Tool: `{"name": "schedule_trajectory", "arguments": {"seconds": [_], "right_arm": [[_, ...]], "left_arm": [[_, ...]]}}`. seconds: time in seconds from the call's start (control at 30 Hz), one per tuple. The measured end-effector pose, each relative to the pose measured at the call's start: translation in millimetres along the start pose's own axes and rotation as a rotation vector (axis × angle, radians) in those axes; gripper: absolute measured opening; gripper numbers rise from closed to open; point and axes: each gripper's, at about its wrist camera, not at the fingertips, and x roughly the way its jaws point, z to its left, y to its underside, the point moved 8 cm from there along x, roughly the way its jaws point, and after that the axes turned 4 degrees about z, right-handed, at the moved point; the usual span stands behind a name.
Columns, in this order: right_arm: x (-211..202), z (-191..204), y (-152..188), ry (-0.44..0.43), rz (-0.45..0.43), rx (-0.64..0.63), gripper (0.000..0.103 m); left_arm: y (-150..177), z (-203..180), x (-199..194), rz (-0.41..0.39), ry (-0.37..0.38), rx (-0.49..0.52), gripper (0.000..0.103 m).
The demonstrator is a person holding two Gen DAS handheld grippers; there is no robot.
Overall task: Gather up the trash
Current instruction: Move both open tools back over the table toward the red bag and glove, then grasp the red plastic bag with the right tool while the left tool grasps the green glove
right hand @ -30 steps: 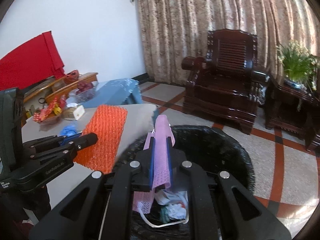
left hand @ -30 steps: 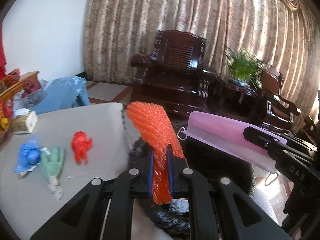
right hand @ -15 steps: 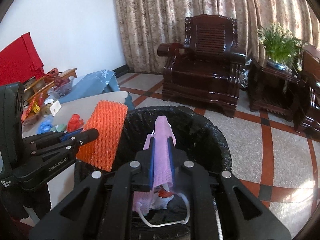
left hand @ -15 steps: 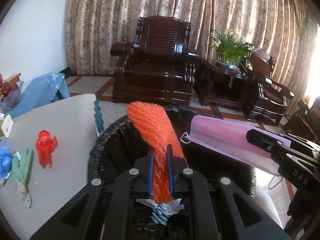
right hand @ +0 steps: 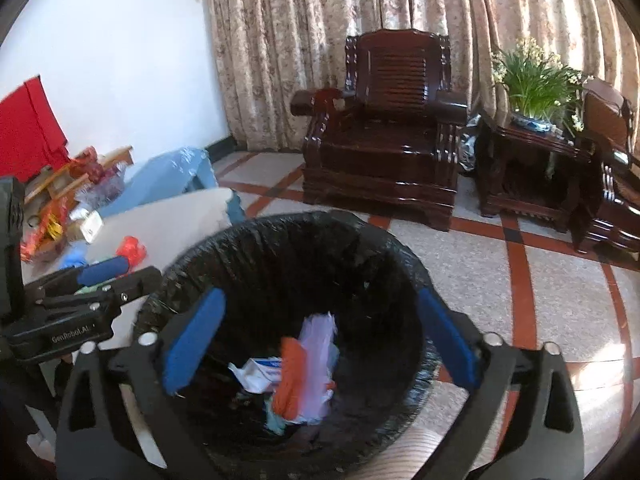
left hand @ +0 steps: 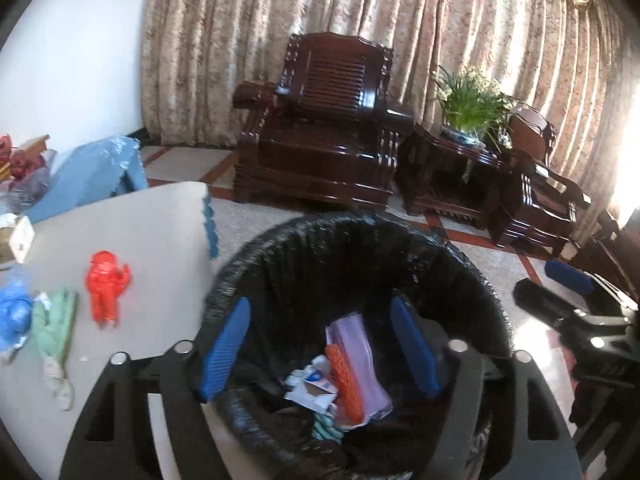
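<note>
A black-lined trash bin (left hand: 360, 240) (right hand: 288, 236) stands on the floor beside a grey table (left hand: 132, 224). Inside lie an orange foam net (left hand: 346, 384) (right hand: 292, 380), a pink face mask (left hand: 360, 356) (right hand: 318, 356) and white paper scraps (left hand: 314, 390). My left gripper (left hand: 320, 348) is open and empty over the bin. My right gripper (right hand: 316, 340) is open and empty over the bin too. On the table lie a red wrapper (left hand: 106, 286), a green scrap (left hand: 54, 326) and a blue scrap (left hand: 14, 318).
A dark wooden armchair (left hand: 324, 132) stands behind the bin, with a side table and potted plant (left hand: 470, 100) to its right. A blue plastic stool (left hand: 88, 176) and cluttered items sit at the far left. Tiled floor lies to the right (right hand: 540, 280).
Both grippers have opened. The orange foam net and the pink mask have dropped into the bin. Both grippers now sit more squarely over the bin.
</note>
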Motion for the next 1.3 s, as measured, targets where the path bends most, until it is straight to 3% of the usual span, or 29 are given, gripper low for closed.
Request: {"name": "schedule_trajectory", "arguments": {"seconds": [0.2, 0.63, 0.97, 1.3], "right_arm": [[-17.0, 32.8, -14.5, -0.04, -0.07, -0.024, 0.098], [-2.9, 159.8, -38.8, -0.216, -0.082, -0.127, 0.098], [36.4, 255.0, -47.1, -0.274, -0.089, -0.246, 0.098], [115.9, 307.6, -39.0, -0.274, 0.007, -0.268, 0.098]], "left_arm": [[0.2, 37.1, -43.0, -0.068, -0.095, -0.03, 0.087], [17.3, 153.9, -122.0, -0.157, -0.307, -0.167, 0.089], [35.8, 230.2, -127.2, -0.169, -0.438, -0.226, 0.089], [50.6, 285.3, -112.2, -0.149, -0.506, -0.276, 0.089]]}}
